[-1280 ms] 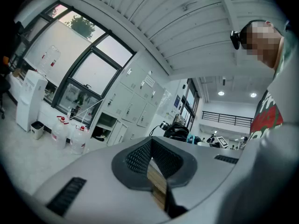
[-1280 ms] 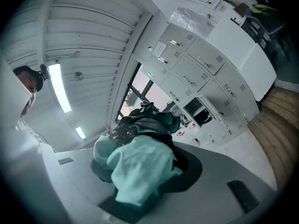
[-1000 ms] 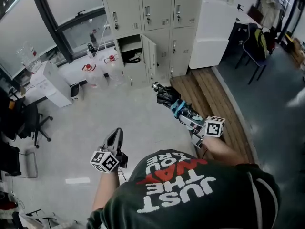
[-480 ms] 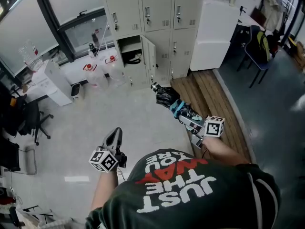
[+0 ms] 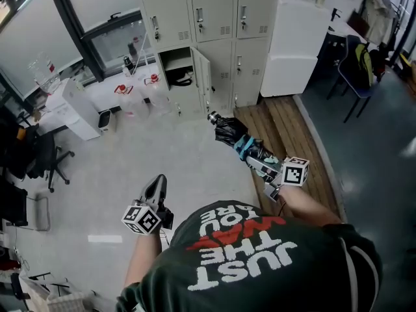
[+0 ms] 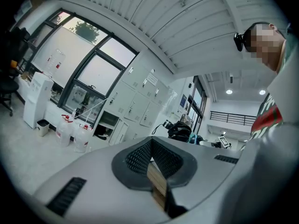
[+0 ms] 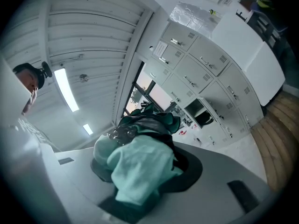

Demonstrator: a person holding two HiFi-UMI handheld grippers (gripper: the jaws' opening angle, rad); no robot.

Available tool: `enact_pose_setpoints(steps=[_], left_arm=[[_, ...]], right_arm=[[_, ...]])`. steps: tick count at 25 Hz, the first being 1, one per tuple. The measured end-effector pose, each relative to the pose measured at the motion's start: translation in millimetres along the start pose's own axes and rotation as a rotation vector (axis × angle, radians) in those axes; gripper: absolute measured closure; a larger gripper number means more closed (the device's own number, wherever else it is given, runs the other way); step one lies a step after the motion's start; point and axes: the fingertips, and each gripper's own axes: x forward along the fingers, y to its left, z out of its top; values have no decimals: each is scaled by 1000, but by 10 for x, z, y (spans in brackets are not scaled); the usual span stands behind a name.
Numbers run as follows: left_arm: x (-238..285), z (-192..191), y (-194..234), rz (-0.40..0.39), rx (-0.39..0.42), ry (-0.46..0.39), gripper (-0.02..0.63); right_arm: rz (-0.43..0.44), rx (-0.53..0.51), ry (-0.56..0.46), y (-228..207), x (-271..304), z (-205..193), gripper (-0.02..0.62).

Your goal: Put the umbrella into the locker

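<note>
A folded black umbrella point(image 5: 233, 134) with a teal strap points toward the lockers. My right gripper point(image 5: 261, 164) is shut on its handle end. In the right gripper view the umbrella point(image 7: 142, 146) fills the jaws. The locker bank point(image 5: 214, 18) stands ahead. One lower compartment point(image 5: 177, 67) is open with its door point(image 5: 203, 77) swung out and a dark item inside. That open compartment point(image 7: 202, 112) also shows in the right gripper view. My left gripper point(image 5: 158, 182) hangs over the floor at the left, shut and holding nothing. In the left gripper view its pads point(image 6: 140, 154) meet at the tips.
Two large water bottles point(image 5: 140, 96) stand on the floor left of the open locker. A wooden platform point(image 5: 286, 132) and a white cabinet point(image 5: 292, 44) lie to the right. An office chair point(image 5: 42, 164) is at the left and a blue chair point(image 5: 354, 73) at the far right.
The person has moved a little, so the room has shifted slightly in the head view. Both grippers keep their pose, and the umbrella stays in the right one.
</note>
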Motion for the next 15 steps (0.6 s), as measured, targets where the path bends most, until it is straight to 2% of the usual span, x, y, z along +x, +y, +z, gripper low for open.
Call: enact_pose_setpoints(steps=[4,9,12,15], left_arm=[[68,-17,48,14,-9,11,611],[227,-32,307,17,-19,23,611],[404,-7,565,9,-31,40,611],[666,57,1015,-17,-43,59,611]], right_arm=[[1,9,0,-118,33,44,383],[-6,20,5,-314,265,47,383],[-13,28,4,-450,537,88,383],[-33,32,2,-635,966,151,383]])
